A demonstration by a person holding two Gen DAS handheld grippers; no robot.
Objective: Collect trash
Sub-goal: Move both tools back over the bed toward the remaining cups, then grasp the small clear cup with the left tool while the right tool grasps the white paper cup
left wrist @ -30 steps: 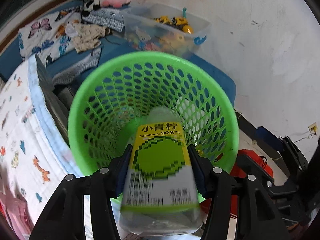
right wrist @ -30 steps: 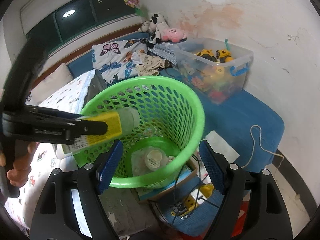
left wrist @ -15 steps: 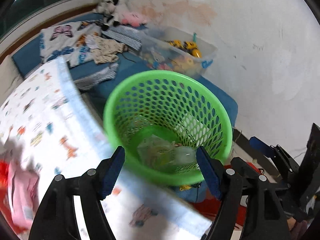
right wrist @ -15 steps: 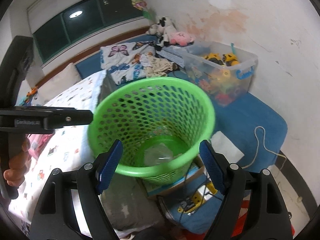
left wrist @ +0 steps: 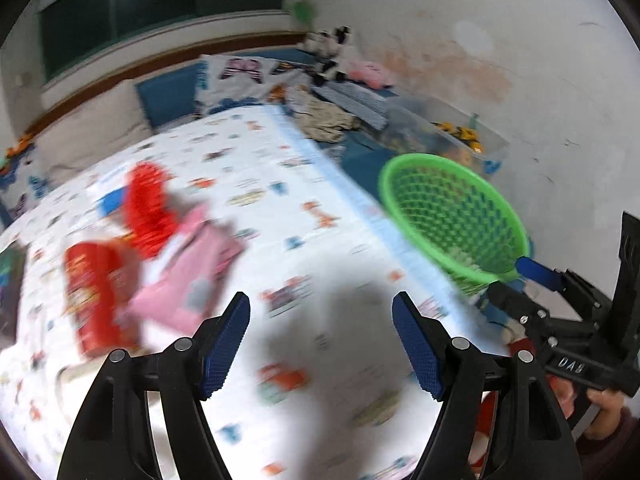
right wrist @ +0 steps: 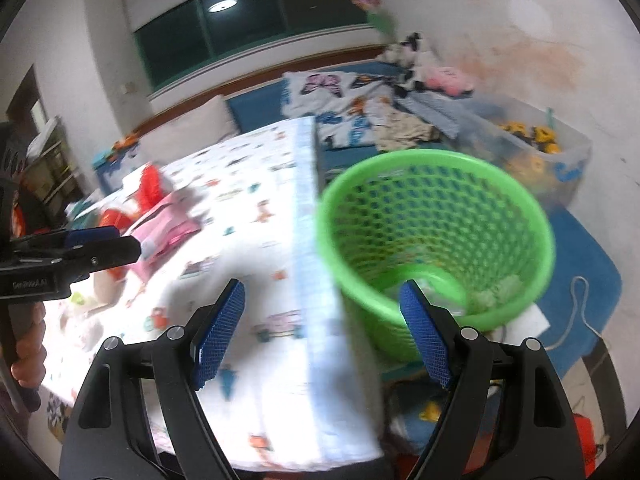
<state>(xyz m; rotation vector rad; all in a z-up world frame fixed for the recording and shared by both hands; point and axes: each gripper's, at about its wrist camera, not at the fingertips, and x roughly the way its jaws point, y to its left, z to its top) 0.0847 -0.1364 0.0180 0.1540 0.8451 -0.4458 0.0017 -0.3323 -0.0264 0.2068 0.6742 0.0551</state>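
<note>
A green perforated basket [right wrist: 436, 240] stands beside the bed's edge; it also shows in the left wrist view [left wrist: 452, 216]. Pale trash lies at its bottom [right wrist: 496, 292]. On the patterned bedsheet [left wrist: 304, 208] lie a red can [left wrist: 98, 288], a pink packet [left wrist: 192, 276] and a red crumpled wrapper [left wrist: 148, 208], all blurred. My left gripper [left wrist: 320, 344] is open and empty above the sheet, right of those items. My right gripper [right wrist: 322, 332] is open and empty over the bed edge, left of the basket.
A clear toy bin [right wrist: 532, 152] stands by the wall behind the basket. Clothes and plush toys [right wrist: 420, 64] lie on a blue mat. A white cord [right wrist: 580, 312] runs on the floor right of the basket.
The left gripper let the bottle go into the basket, then swung left over the bed. The right gripper also turned left; the basket now sits to its right.
</note>
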